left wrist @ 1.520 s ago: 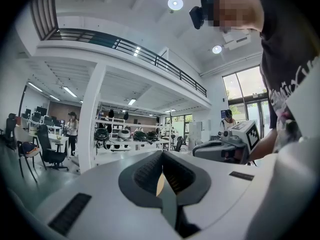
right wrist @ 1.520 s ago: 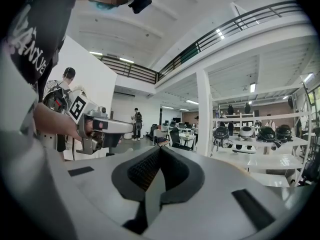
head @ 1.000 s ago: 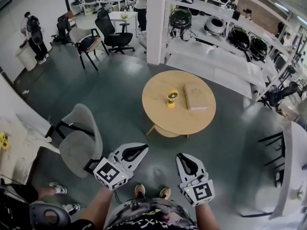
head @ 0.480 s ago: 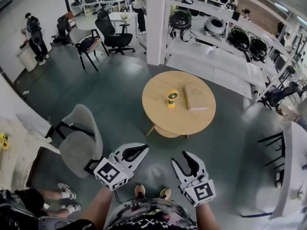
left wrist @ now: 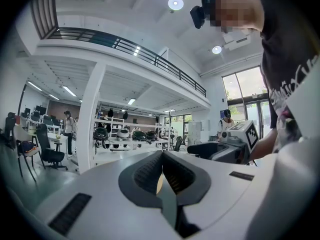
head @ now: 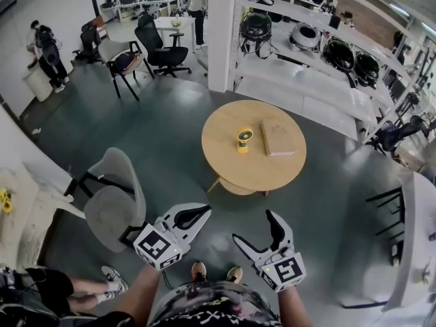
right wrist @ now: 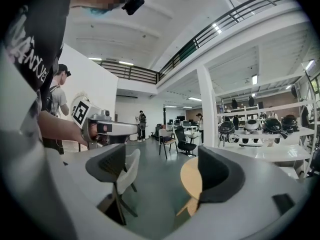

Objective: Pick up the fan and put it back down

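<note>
The fan (head: 244, 139) is small and yellow, with a round head that has a dark centre inside a yellow ring, and a short yellow stem under it. It looks like smooth plastic, but it is too small in the head view to show blades or a grille. It stands upright, so its long axis goes from the foot up to the head. The round face seems to be turned toward the person.

The fan stands on a round table (head: 231, 165) of pale wood with a smooth top. It is well ahead of both claws, beyond their tips and across a stretch of dark green floor (head: 170, 148). Neither claw touches it. Just to the right of the fan lies a flat tan book (head: 277, 137), rectangular, close to the fan but apart from it.

The left gripper (head: 205, 211) is closed with nothing in it. In the left gripper view its dark ribbed pads meet tip to tip.

The right gripper (head: 253, 225) has just been opening. Its jaws now stand wide apart and nothing is between them. Through the gap, the right gripper view shows only the floor and the edge of the table far ahead.

Both claws have white, smooth shells. To the left of the left gripper stands a grey chair (head: 112, 203) with a curved back.
</note>
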A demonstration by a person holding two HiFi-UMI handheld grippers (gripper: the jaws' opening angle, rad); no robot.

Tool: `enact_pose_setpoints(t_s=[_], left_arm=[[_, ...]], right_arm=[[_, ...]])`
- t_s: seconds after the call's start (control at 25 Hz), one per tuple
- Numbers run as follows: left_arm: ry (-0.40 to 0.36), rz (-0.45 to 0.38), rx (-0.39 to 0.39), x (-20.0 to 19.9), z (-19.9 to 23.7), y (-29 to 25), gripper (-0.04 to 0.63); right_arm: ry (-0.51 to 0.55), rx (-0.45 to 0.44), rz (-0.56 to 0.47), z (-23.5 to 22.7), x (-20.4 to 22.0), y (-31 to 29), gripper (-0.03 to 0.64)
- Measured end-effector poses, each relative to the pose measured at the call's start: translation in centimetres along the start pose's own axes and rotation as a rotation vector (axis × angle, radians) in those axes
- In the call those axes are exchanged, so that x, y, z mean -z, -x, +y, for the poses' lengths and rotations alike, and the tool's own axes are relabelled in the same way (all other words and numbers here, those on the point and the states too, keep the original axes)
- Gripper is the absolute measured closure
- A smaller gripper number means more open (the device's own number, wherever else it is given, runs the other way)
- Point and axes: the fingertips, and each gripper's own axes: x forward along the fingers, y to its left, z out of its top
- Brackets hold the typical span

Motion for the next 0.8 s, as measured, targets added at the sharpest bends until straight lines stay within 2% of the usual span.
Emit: enact_pose_setpoints(t_s=[0.08,0.16,0.8], left_arm=[[-0.001,0.000,0.001,0.08,0.06,0.11,0.577],[-0.001,-0.006,0.002,0.02,0.04,0.11,0.577],[-0.003,-0.002,0.003,-0.06,-0.14,-0.42,0.577]], right_arm=[[0.001,-0.011,0.009,0.29,0.16,-0.34,0.087],[0.005,-0.017,0.017,0.49,0.35,-0.53,0.032],[0.005,-0.029,0.037,0.27,0.78,-0.35,0.031]])
